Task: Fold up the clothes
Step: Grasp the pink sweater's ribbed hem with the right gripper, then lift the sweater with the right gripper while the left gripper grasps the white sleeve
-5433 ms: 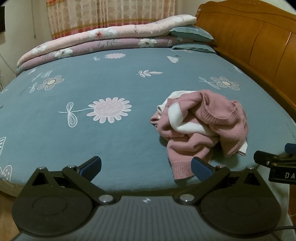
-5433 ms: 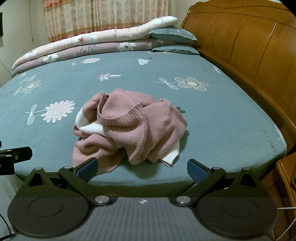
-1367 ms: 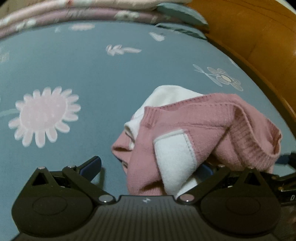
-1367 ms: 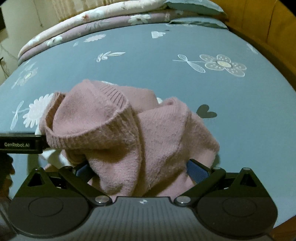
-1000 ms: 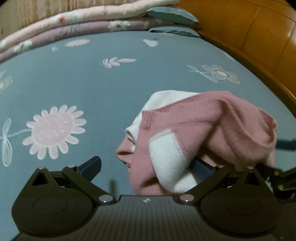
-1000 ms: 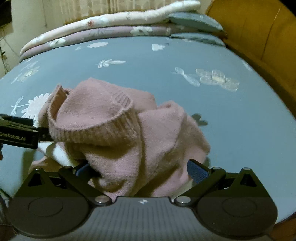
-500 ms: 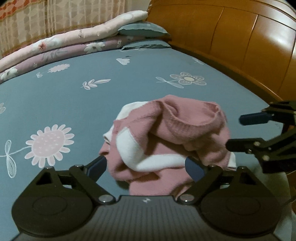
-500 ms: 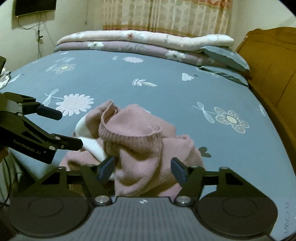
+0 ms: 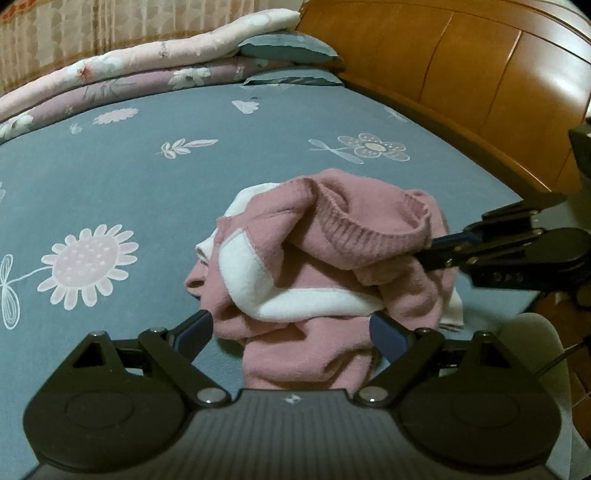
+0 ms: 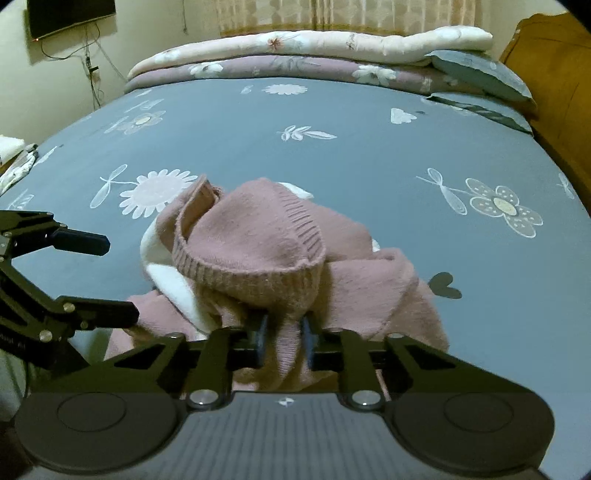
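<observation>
A crumpled pink and white knit sweater (image 9: pixel 325 266) lies in a heap on the blue flowered bed sheet (image 9: pixel 147 177); it also shows in the right wrist view (image 10: pixel 258 243). My left gripper (image 9: pixel 291 328) is open, its fingers either side of the heap's near edge; it also shows in the right wrist view (image 10: pixel 110 277). My right gripper (image 10: pixel 283 338) is shut on a fold of the sweater below the ribbed hem; in the left wrist view it (image 9: pixel 436 251) comes in from the right and pinches the pink knit.
Folded quilts (image 10: pixel 295 51) and pillows (image 10: pixel 480 74) lie along the far side of the bed. A wooden headboard (image 9: pixel 461 74) runs along the right. A wall with a screen and cables (image 10: pixel 70 22) is at the far left.
My right gripper has closed on the sweater's pink knit. The left gripper stayed open and moved closer to the heap's near edge.
</observation>
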Available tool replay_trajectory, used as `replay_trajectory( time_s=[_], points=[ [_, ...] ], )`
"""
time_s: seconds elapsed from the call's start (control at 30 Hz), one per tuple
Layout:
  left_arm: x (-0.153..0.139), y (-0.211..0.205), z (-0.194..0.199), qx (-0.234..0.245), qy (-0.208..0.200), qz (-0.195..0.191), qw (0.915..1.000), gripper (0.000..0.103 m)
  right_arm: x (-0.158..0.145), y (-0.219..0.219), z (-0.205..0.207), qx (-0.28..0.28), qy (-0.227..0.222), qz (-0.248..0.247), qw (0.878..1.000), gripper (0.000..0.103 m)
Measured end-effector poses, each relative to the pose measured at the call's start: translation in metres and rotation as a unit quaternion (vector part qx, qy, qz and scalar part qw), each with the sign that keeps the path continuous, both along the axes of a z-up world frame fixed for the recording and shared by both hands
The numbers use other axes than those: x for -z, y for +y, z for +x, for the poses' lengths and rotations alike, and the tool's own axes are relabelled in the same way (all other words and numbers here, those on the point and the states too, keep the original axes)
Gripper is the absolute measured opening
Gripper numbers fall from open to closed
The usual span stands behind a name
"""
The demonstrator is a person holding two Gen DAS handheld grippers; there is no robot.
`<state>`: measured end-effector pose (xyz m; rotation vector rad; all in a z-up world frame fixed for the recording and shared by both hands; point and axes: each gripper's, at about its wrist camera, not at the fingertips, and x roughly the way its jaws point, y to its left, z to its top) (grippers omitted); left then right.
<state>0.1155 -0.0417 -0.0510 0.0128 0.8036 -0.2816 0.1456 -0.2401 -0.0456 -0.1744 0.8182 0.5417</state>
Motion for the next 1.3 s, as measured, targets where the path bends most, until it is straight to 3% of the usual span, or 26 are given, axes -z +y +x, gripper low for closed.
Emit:
replay_trajectory(
  time_s=[0.43,0.57,0.63,0.73,0.8,0.87,1.0,1.13,1.3],
  points=[
    [0.003,0.009,0.012,0.004,0.003,-0.019,0.9998,0.091,-0.036,-0.034,0.042,0.08,-0.071,-0.037,0.994,0.009],
    [0.004,0.014,0.016,0.005,0.002,-0.028,0.9996,0.091,-0.038,-0.044,0.048,0.086,-0.058,-0.02,0.994,0.01],
    [0.004,0.017,0.019,0.005,0.002,-0.033,0.9994,0.091,-0.035,-0.048,0.046,0.076,-0.041,0.003,0.996,0.012],
    [0.007,0.022,0.024,-0.003,0.005,-0.036,0.9993,0.091,-0.029,-0.054,0.04,0.056,-0.015,0.043,0.997,0.029],
    [0.009,0.025,0.025,0.0,0.008,-0.045,0.9989,0.091,-0.024,-0.056,0.036,0.049,-0.008,0.057,0.997,0.049],
    [0.011,0.026,0.025,0.002,0.012,-0.05,0.9987,0.091,-0.018,-0.058,0.034,0.045,-0.001,0.065,0.997,0.055],
    [0.016,0.028,0.027,0.002,0.018,-0.055,0.9983,0.091,-0.008,-0.062,0.031,0.037,0.019,0.095,0.995,0.055],
    [0.018,0.029,0.028,0.0,0.022,-0.058,0.9981,0.091,-0.009,-0.05,0.022,-0.011,0.031,0.121,0.992,0.055],
    [0.018,0.029,0.024,0.0,0.021,-0.059,0.998,0.091,-0.004,-0.035,0.022,-0.028,0.017,0.092,0.995,0.055]
  ],
)
